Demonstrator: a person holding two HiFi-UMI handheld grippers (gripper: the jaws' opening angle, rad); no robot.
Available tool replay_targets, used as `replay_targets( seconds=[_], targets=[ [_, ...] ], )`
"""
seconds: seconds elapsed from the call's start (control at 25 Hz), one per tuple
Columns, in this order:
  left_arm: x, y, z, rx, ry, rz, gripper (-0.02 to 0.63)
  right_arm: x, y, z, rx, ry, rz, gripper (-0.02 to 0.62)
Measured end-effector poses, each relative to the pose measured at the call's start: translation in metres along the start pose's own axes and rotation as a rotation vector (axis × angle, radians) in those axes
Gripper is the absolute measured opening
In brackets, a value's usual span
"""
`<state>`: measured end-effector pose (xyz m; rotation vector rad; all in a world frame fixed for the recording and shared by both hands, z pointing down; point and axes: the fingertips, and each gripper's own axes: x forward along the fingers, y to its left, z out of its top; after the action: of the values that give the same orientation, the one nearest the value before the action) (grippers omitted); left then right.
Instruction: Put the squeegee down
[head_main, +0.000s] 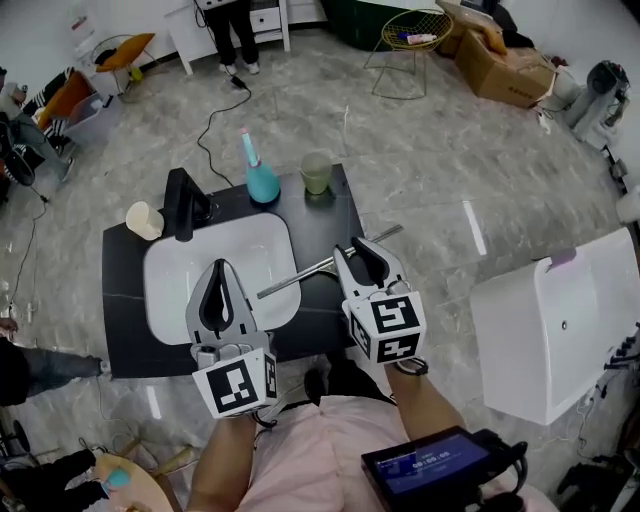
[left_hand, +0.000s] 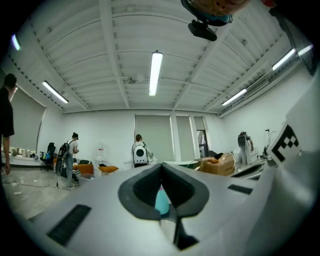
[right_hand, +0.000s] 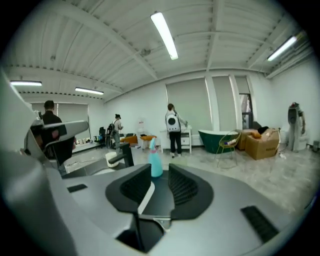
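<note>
The squeegee (head_main: 300, 276) lies slanting across the right rim of the sink (head_main: 170, 285) on the table (head_main: 125, 330), passing under the right gripper (head_main: 355, 250). That gripper's jaws stand apart and pinch nothing, and the pale strip between them in the right gripper view may be its rod. The left gripper (head_main: 220, 268) hangs over the sink with its jaws together and empty.
</note>
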<state>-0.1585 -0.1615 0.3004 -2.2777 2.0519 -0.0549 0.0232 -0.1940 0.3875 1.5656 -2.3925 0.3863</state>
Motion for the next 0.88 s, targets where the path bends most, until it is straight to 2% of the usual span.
replay_targets(
  seconds=[0.16,0.32,0.68,0.88],
  targets=[
    [0.006,0.001,0.039,0.014,-0.078,-0.013,0.009,-0.025,0.005,0.054,-0.049,-0.148,-0.021,0.059],
    [0.004,-0.002,0.066,0.012,-0.116,-0.027,0.009,-0.049,0.005,0.084,-0.075,-0.223,-0.047,0.001],
    [0.001,-0.015,0.073,0.000,-0.135,-0.055,0.009,-0.064,0.000,0.093,-0.118,-0.259,-0.076,-0.002],
    [-0.001,-0.013,0.072,-0.001,-0.135,-0.051,0.009,-0.063,0.005,0.095,-0.125,-0.261,-0.063,-0.003]
  ],
)
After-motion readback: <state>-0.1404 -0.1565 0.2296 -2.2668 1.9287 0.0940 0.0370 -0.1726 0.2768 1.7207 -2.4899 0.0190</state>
